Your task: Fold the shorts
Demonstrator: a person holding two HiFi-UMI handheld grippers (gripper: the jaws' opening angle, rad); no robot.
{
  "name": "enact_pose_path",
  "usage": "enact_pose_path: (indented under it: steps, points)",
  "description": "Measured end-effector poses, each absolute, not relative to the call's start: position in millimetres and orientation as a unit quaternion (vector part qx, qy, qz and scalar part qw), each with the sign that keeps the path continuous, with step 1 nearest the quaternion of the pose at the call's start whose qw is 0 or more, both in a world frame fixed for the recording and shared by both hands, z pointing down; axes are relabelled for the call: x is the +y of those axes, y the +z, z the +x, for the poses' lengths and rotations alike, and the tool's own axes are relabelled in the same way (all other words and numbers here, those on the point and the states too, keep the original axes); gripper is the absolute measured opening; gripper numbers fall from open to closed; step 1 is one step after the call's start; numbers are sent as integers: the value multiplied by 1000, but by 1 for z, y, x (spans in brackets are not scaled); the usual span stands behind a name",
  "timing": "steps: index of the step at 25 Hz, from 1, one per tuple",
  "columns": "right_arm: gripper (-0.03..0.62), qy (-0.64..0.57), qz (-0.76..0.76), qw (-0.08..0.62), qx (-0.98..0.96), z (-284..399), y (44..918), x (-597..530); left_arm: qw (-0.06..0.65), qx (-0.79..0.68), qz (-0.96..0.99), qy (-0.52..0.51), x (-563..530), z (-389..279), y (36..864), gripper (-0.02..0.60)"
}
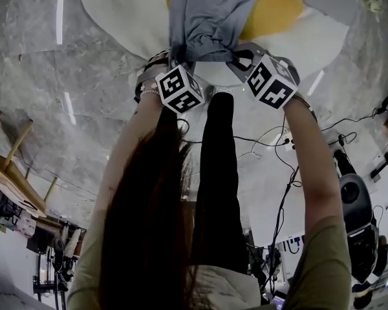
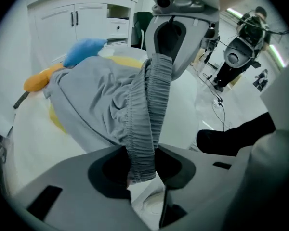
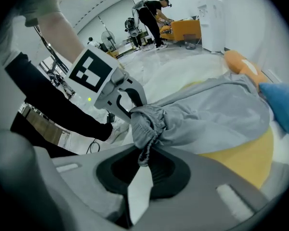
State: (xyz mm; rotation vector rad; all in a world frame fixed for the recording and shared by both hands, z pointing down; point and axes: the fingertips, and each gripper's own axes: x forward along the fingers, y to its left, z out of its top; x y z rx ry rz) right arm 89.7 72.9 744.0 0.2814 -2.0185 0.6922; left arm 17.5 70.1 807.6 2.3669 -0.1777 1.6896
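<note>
**Pale floor, yellow-centred surface, grey shorts caught by the waistband**

Pale glossy flooring spreads around a rounded white surface with a yellow centre (image 1: 281, 11). The light-grey fabric shorts with an elastic waistband (image 1: 207, 18) trail across that surface, with the gathered waistband end drawn toward the person.

At left, the left gripper (image 2: 142, 170) has its jaws closed on the ribbed waistband, which runs up from between them as a taut strip. Just beside it, the right gripper (image 3: 143, 163) is clamped on a bunched part of the same band.

Two holds close together on one edge probably serve to lift that edge. The cloth can then hang straight and be laid over for a fold instead of crumpling.

Both forearms reach forward nearly parallel. The grippers sit side by side and aim steeply down, their marker cubes turned toward the head view. Judging by the cloth, no fold is set yet.
</note>
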Motion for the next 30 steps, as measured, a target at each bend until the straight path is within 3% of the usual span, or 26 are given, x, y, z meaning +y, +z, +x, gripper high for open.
enact_pose_path:
  steps: [4, 10, 17, 23, 30]
  points:
    - [38, 288, 77, 494, -816, 69, 740, 102, 111, -7, 802, 587, 99, -13, 790, 136]
    - [38, 369, 54, 486, -790, 35, 721, 202, 174, 43, 776, 605, 199, -54, 754, 137]
    - [38, 428, 8, 470, -772, 25, 698, 285, 213, 74, 783, 580, 269, -58, 729, 137]
    - [38, 456, 12, 450, -768, 45, 703, 226, 191, 68, 778, 594, 213, -47, 733, 133]
    - [38, 490, 93, 421, -758, 102, 731, 61, 147, -3, 796, 587, 40, 9, 750, 133]
